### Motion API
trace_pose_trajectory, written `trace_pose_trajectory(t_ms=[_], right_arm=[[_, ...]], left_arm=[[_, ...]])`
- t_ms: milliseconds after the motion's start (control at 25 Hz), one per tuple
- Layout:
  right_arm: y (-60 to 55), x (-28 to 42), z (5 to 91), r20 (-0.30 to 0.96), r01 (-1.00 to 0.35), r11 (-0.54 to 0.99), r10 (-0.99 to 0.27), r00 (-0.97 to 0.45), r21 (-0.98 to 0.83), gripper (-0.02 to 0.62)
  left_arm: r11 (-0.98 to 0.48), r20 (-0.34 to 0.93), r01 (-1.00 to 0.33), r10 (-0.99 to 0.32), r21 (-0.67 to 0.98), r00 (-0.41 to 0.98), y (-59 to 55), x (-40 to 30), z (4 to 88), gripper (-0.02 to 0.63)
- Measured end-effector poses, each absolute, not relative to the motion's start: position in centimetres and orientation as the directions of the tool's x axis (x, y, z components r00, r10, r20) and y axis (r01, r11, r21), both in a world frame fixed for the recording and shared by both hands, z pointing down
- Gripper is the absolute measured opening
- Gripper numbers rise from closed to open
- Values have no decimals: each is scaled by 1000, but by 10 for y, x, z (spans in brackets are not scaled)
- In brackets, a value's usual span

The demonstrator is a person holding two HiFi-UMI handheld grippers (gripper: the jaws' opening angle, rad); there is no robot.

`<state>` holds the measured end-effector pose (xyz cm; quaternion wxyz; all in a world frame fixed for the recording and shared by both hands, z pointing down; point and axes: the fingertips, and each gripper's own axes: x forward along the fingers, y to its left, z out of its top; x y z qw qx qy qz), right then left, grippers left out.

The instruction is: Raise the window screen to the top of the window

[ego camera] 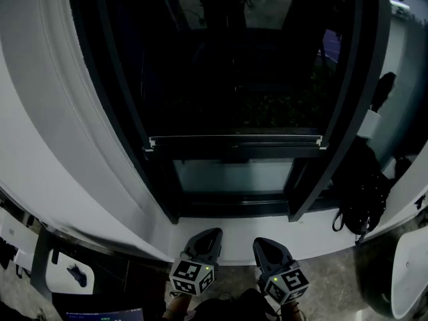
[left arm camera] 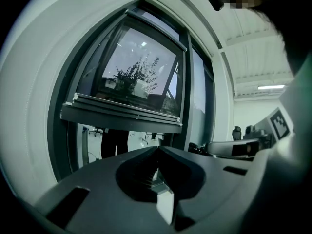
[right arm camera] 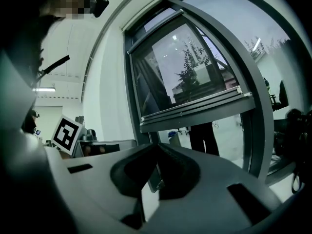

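While left gripper [ego camera: 204, 239], right gripper [ego camera: 269, 247] hang at 6 o'clock, jaws together, empty, screen rail [ego camera: 234, 141] at 12 likely light, stiff: lift mid-rail.

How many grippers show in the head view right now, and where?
2. Left gripper sits low centre-left, right gripper beside it; both shut, neither touching the window screen.

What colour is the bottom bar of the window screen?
Dark grey; the bar shows best in the left gripper view.

Dark window screen [ego camera: 234, 79] partly raised, btm bar [ego camera: 234, 141] level, gap under it.
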<state>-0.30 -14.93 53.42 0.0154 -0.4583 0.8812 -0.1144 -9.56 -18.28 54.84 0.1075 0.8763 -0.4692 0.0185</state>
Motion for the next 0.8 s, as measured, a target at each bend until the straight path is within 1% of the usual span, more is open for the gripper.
trace_pose_trajectory(t_ms=[280,400,520,640,800], right_arm=[[-196,4,531,137,-809,563,-800,-584,-167,11],[-222,8,521,158,-803,592,-789,-594,-67,11],[-248,7,514,163,-756,655,-748,-643,25,11],[-279,10,504,180,-724,680,-731,-658,116,11],[-322,15,484,191,-685,695,-719,-668,220,12]], left_arm=[[-508,120,-844,-840,170,530,-231,-114,540,2],[-494,112,-858,-853,141,510,-258,-118,534,2],[-487,96,-868,-864,95,495,-288,-122,520,2],[-479,95,-878,-875,-18,475,-320,-125,505,2],[-450,110,-859,-893,-245,436,-363,-134,484,2]])
